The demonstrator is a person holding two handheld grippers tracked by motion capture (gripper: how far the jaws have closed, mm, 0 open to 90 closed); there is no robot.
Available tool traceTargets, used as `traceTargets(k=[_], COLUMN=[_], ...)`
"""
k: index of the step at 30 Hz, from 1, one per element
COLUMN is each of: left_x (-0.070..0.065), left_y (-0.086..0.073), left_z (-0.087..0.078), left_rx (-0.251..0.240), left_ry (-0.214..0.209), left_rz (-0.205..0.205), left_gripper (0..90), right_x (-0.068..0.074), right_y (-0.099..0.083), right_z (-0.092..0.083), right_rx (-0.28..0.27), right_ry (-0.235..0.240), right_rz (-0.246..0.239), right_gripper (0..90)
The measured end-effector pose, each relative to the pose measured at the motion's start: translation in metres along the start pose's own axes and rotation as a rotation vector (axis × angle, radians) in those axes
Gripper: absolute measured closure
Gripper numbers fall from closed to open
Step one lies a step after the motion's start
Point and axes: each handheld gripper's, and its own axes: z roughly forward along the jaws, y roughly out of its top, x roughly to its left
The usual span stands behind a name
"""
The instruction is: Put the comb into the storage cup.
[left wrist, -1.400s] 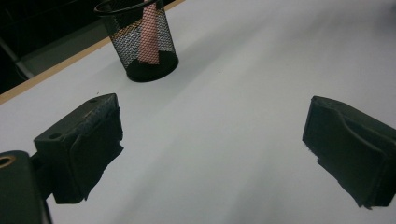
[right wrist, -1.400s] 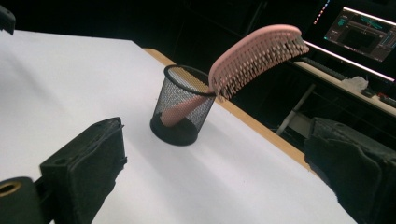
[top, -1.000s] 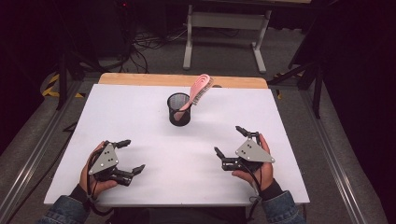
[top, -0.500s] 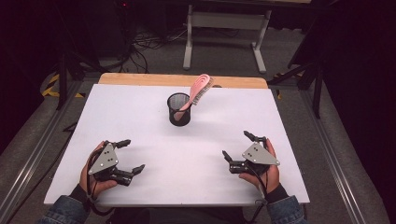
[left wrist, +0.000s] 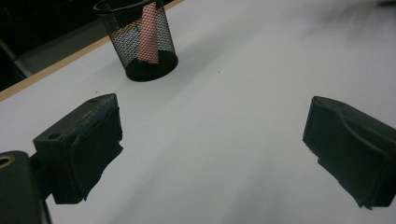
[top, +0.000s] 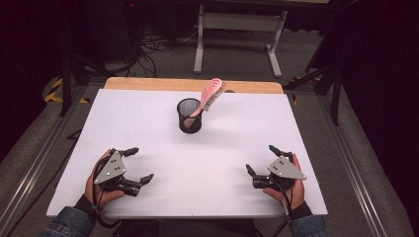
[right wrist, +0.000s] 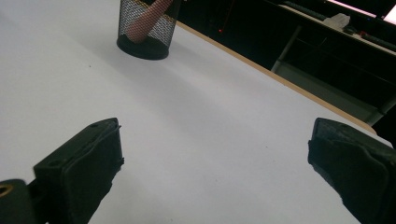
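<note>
Item 1, tabletop (top: 148, 128): white surface with a wooden strip along its far edge. I see grey floor, cables and a metal frame beyond it in the high view.

Item 2, mesh cup (top: 190, 115): black wire pen holder, upright, standing toward the far middle of the tabletop. In the left gripper view it sits at upper left (left wrist: 138, 39); in the right gripper view it sits at upper left too (right wrist: 146, 29).

Item 3, pink brush (top: 210, 96): handle down inside the mesh cup, head leaning out over the rim toward the far right, bristles facing right. The handle shows through the mesh in both gripper views.

Item 4, left hand-held gripper (top: 140, 165): held in my left hand (top: 101, 185) at the near left of the tabletop, jaws spread wide apart with nothing between them, bare white surface showing in the gap. It points roughly toward the table's middle, well apart from the mesh cup.

Item 5, right hand-held gripper (top: 261, 159): held in my right hand (top: 291, 185) at the near right, jaws likewise released and wide, nothing gripped. It lies well apart from the mesh cup and from the left hand-held gripper.
</note>
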Motion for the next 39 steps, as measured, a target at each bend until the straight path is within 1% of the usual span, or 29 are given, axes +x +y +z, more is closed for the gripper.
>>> traceTargets(k=[4, 7, 8, 11, 13, 16, 18, 20, 24, 25, 26, 28, 31, 33, 39], left_x=[0.0009, 0.0012, 0.0012, 0.0009, 0.0003, -0.0012, -0.0011, -0.0012, -0.0009, -0.0009, -0.0009, -0.0009, -0.0007, -0.0009, -0.0018], left_y=[0.0002, 0.0001, 0.0001, -0.0001, -0.0001, 0.0006, 0.0008, 0.0005, 0.0011, 0.0013, 0.0019, 0.0019, 0.0020, 0.0022, 0.0024], left_z=[0.0009, 0.0013, 0.0012, 0.0010, 0.0008, 0.0005, 0.0004, 0.0003, -0.0001, 0.0005, 0.0014, 0.0019, 0.0020, 0.0025, 0.0037], left_rx=[-0.002, -0.002, -0.001, 0.003, 0.003, -0.004, -0.002, -0.001, -0.010, -0.010, -0.009, -0.009, -0.009, -0.009, -0.002], left_ry=[0.002, 0.005, 0.006, 0.008, 0.008, 0.008, 0.003, 0.001, -0.006, -0.009, -0.013, -0.015, -0.014, -0.013, -0.012], left_rz=[0.000, 0.000, 0.000, 0.002, 0.002, 0.003, 0.011, 0.010, 0.012, 0.010, 0.018, 0.015, 0.014, 0.012, 0.018], left_gripper=[5.4, 5.4, 5.4, 5.4, 5.4, 5.4, 5.4, 5.4, 5.3, 5.3, 5.3, 5.3, 5.3, 5.3, 5.3], right_x=[-0.0031, -0.0043, -0.0042, -0.0030, -0.0018, -0.0009, -0.0004, -0.0002, 0.0037, 0.0037, 0.0039, 0.0033, 0.0026, 0.0029, 0.0022], right_y=[-0.0062, -0.0071, -0.0073, -0.0073, -0.0067, -0.0060, -0.0059, -0.0059, -0.0049, -0.0049, -0.0049, -0.0050, -0.0053, -0.0056, -0.0057], right_z=[-0.0011, -0.0002, 0.0002, 0.0019, 0.0018, 0.0010, 0.0008, 0.0008, -0.0012, -0.0012, -0.0031, -0.0037, -0.0040, -0.0040, -0.0051], right_rx=[0.019, 0.017, 0.016, 0.019, 0.020, 0.016, 0.021, 0.021, 0.023, 0.023, 0.023, 0.019, 0.017, 0.015, 0.009], right_ry=[0.004, 0.005, 0.012, 0.021, 0.023, 0.022, 0.023, 0.024, 0.014, 0.014, 0.008, 0.002, 0.000, 0.001, -0.001], right_rz=[0.014, 0.021, 0.022, 0.022, 0.014, 0.013, 0.012, 0.013, 0.006, 0.006, 0.006, 0.007, 0.017, 0.012, 0.018], right_gripper=[3.2, 3.0, 2.8, 2.8, 2.8, 2.8, 3.5, 3.5, 3.5, 3.5, 3.4, 3.4, 3.4, 3.4, 3.4])
